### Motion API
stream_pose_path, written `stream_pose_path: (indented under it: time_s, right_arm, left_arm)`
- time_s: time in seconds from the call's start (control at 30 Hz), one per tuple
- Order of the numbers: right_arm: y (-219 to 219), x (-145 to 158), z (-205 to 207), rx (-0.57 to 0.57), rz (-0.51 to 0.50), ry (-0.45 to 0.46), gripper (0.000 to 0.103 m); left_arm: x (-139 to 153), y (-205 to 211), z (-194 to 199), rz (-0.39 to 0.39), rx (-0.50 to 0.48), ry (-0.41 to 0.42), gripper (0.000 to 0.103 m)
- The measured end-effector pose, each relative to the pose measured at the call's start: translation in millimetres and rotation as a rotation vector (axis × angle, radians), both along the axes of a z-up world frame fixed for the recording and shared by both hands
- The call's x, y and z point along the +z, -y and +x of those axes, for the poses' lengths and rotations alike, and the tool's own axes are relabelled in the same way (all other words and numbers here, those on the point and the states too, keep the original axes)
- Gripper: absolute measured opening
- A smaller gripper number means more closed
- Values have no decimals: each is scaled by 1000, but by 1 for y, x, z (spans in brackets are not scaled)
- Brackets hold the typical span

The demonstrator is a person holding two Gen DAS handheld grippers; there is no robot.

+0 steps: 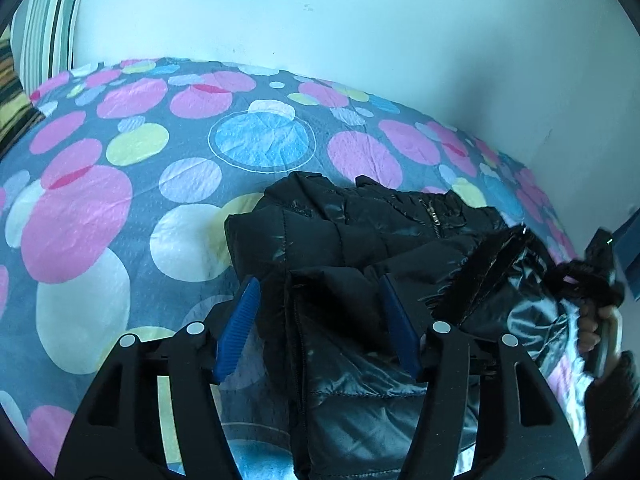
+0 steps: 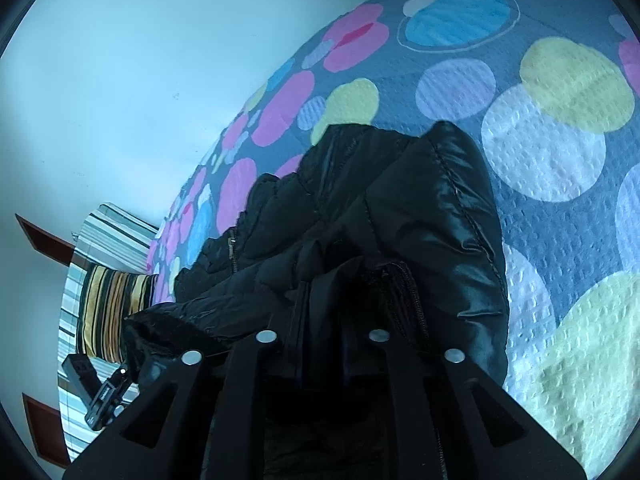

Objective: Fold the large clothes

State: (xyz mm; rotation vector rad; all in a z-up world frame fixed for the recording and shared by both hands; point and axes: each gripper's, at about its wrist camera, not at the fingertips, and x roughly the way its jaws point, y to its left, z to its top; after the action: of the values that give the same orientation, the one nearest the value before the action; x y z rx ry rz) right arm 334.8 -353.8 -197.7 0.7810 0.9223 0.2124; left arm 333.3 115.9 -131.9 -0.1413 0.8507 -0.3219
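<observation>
A black shiny puffer jacket [image 1: 360, 232] lies bunched on a bed with a dotted bedspread [image 1: 120, 184]. My left gripper [image 1: 320, 320] is open, its blue pads [image 1: 236, 328] wide apart on either side of a fold of the jacket, over its zipper edge. In the right wrist view the jacket [image 2: 420, 220] fills the middle. My right gripper [image 2: 324, 304] has jacket cloth bunched between its fingers, and the fingertips are hidden in the dark fabric. The right gripper and the hand holding it [image 1: 596, 320] show at the right of the left wrist view, at the fur-trimmed hood [image 1: 492, 264].
A pale wall [image 1: 360, 20] runs behind the bed. Striped pillows [image 2: 112, 296] lie at the head of the bed, also in the left wrist view [image 1: 44, 28]. The bedspread [image 2: 540, 140] stretches open beyond the jacket.
</observation>
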Motion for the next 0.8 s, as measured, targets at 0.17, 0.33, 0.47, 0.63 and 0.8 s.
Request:
stream_pose_path:
  time_s: [0.17, 0.33, 0.47, 0.63, 0.8]
  right_arm:
    - [8, 18, -11, -2, -4, 56, 46]
    - [22, 35, -22, -10, -42, 109, 58]
    - [22, 39, -24, 17, -79, 129, 58]
    - [19, 44, -28, 76, -139, 173, 60]
    - [19, 43, -25, 107, -176, 182, 64]
  left_arm:
    - [8, -6, -1, -20, 23, 25, 62]
    - [16, -21, -3, -23, 64, 44, 62]
    - [14, -34, -6, -24, 95, 50, 66]
    - [9, -29, -6, 4, 47, 47, 66]
    - [3, -16, 12, 9, 10, 29, 67]
